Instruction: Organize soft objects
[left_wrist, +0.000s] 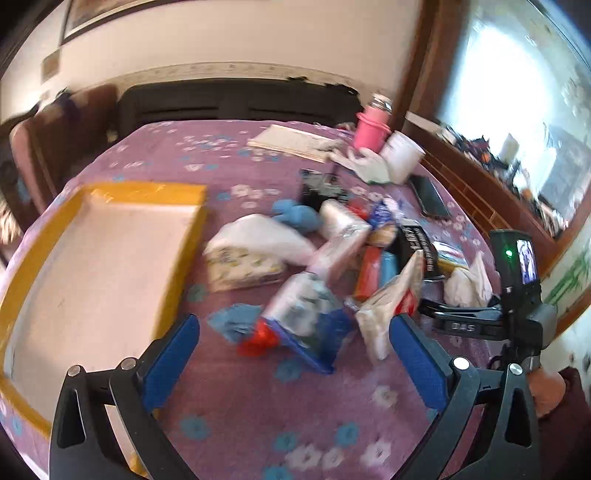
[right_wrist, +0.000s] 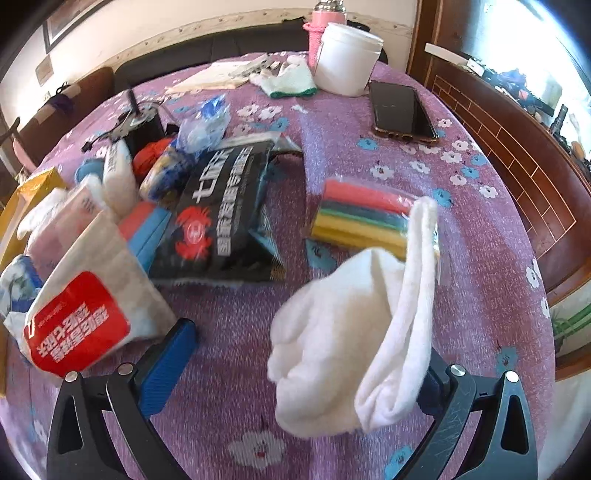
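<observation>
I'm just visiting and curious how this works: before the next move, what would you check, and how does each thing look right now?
1. Left claw open and holding nothing: ok.
2. Right claw open: ok.
3. White cloth gripped: not ok, it drapes over one finger.
4. Yellow tray has free space: ok.
5. Phone apart from the soft pile: ok.
6. Cloth free of the colourful sponge pack: cannot tell.

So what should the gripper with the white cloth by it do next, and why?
Probably close on the white cloth. The right gripper is wide open, with the cloth draped over one finger and not pinched, so it could slip off. The yellow-rimmed tray looks empty, a likely place to take it.
</observation>
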